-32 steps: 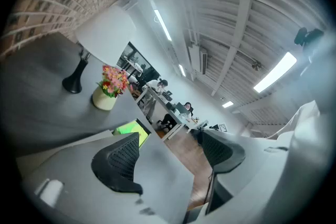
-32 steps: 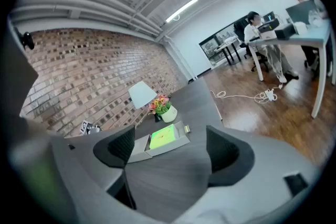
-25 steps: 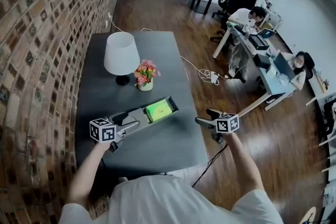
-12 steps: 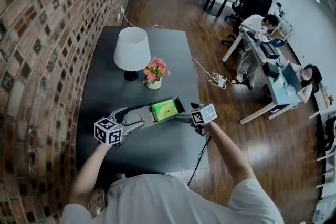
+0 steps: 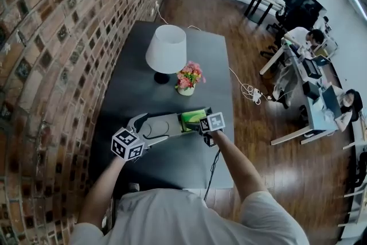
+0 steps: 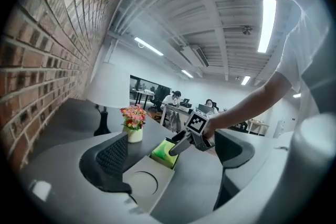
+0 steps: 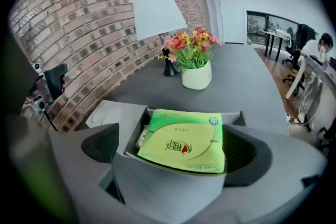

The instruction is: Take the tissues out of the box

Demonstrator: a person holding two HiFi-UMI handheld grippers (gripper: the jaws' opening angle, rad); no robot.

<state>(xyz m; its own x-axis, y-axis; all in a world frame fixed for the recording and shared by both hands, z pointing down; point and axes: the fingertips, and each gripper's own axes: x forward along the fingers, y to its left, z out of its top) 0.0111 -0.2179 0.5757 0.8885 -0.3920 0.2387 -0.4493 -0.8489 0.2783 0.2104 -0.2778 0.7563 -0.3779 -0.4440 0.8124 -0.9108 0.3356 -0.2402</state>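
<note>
One dark table (image 5: 136, 86) runs along the brick wall on the left, and everything stands on it. That leaves little room on the left for a wide swing.

The white lamp (image 5: 166, 50) stands at the far end, well apart from the work, and looks safe.

Near the front edge lies the open grey box (image 5: 167, 122), its long side running left to right. I judge it light, so it could slide or lift with the contents if nothing pins it down. Its lid flap (image 6: 144, 186) lies folded out to the left.

The flower pot (image 5: 187, 89) stands just beyond the box, on the far side. A pull that drifts away from the person could knock it over.

The green tissue pack (image 7: 184, 139) lies in the right end of the box, its top above the rim. It is soft and glossy, so a shallow pinch may slip off or only crumple the wrapper.

The left gripper (image 5: 152, 128) hovers over the lid flap. Its jaws are opening, the flap shows between them, and they press on nothing, so the box is unheld.

The right gripper (image 5: 199, 123) reaches in from the right. Its jaws are opening wide on either side of the pack without pressing it. If they close too low they could catch the box walls instead.
</note>
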